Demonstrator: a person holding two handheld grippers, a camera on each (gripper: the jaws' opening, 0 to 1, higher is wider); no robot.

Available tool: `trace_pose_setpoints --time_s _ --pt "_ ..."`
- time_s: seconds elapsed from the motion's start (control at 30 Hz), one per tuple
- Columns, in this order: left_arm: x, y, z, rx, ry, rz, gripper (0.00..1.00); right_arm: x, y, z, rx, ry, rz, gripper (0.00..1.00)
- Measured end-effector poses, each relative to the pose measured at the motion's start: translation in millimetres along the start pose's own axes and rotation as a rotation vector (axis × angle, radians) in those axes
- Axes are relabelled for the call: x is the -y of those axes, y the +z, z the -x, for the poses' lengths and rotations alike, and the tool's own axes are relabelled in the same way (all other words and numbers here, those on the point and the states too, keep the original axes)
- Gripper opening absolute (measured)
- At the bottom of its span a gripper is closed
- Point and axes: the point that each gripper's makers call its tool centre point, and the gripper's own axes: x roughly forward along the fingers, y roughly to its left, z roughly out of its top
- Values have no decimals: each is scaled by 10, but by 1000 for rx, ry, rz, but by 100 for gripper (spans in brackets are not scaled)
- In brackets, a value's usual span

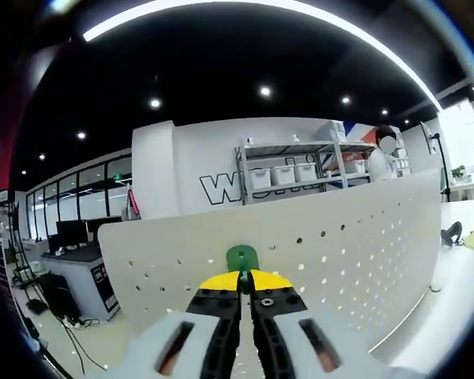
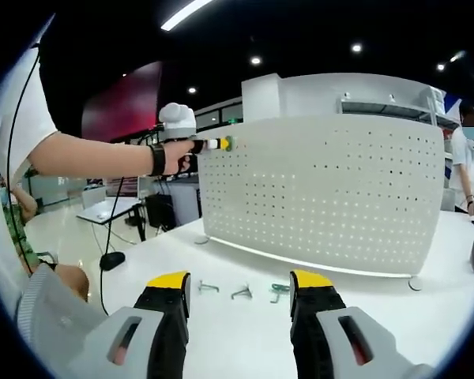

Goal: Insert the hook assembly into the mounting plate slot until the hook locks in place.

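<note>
Two grippers [image 1: 246, 278] [image 2: 241, 283] (left on hook [image 1: 242, 257])

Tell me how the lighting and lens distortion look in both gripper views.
Left gripper view: the fisheye bows the white pegboard into an arc, ceiling strip light glaring, window at right blown out; the green hook is sharp. Right gripper view: even light, pegboard bulging, soft shadows under the loose hooks on the table.

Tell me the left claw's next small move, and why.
Probably ease the left claw forward to seat the green hook in the pegboard: its jaws are shut on the hook right at the board's top edge.
</note>
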Motion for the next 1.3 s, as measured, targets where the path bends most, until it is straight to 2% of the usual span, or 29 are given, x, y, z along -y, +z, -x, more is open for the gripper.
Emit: trace_pose_setpoints --time_s 0.17,0.23,0.3,0.63,0.93,1.3 --pt "7 0 -6 -2 3 -6 3 -3 -8 -8 -4 0 -1 51" --pt "9 -4 -6 -10 -4 62 4 -6 0 -11 -3 1 0 51" --pt "-12 2 -20 -8 -16 76 4 -5 0 -14 -3 0 -1 51" --pt "92 113 -55 19 -57 15 6 -6 -4 1 -8 3 2 51" --pt "102 57 0 -2 -64 18 12 -14 8 15 -4 1 2 51" --pt "195 86 167 3 -113 37 22 -65 6 10 -9 17 11 51"
